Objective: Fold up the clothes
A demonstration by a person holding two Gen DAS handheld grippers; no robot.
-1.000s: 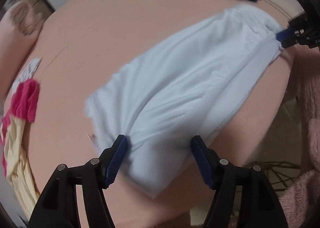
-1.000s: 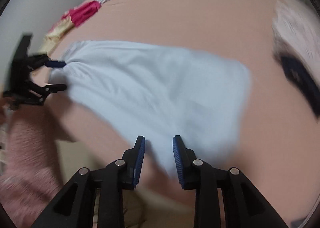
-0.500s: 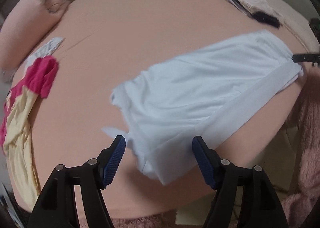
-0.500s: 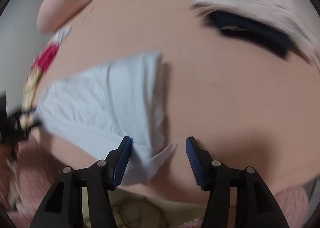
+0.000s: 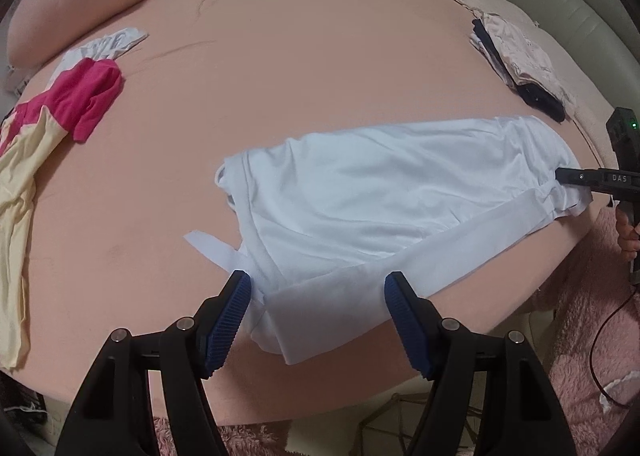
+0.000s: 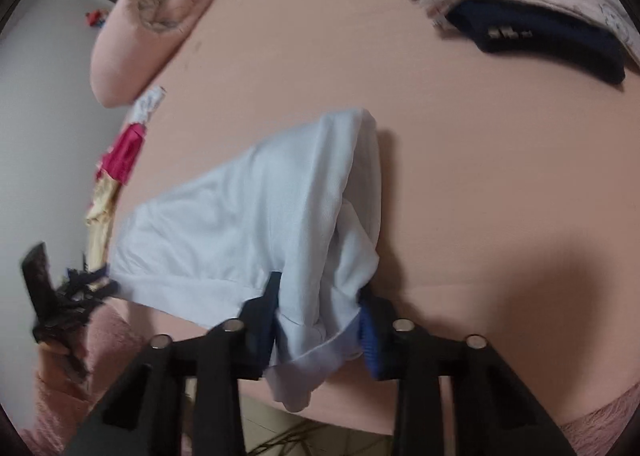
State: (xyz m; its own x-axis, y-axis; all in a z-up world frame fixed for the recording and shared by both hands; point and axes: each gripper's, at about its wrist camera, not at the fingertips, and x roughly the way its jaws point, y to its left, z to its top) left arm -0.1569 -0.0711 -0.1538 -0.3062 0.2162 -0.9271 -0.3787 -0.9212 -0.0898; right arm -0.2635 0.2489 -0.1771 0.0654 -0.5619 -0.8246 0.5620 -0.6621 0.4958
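Bed: the peach sheet [image 5: 320, 56] gives a broad flat place to work, so the clothes lie spread over it rather than heaped.
White garment: the white garment [image 5: 380, 208] lies stretched flat near the bed's front edge, one end at each tongs, which suits smoothing it or doubling it over; its near corner hangs slightly past the edge.
Waiting clothes: a pink and yellow garment [image 5: 60, 124] lies loose at the far left, apart from the work, likely still to be folded.
Folded pile: a dark and pale stack [image 5: 516, 64] sits well to the right, kept clear of the stretched cloth.
Right tongs: the right tongs [image 6: 320, 320] are pinching a bunched end of the white garment, holding it taut or ready to carry it over.
Left tongs: the left tongs [image 5: 316, 320] stand spread, the cloth's corner lying between the pads, unheld.
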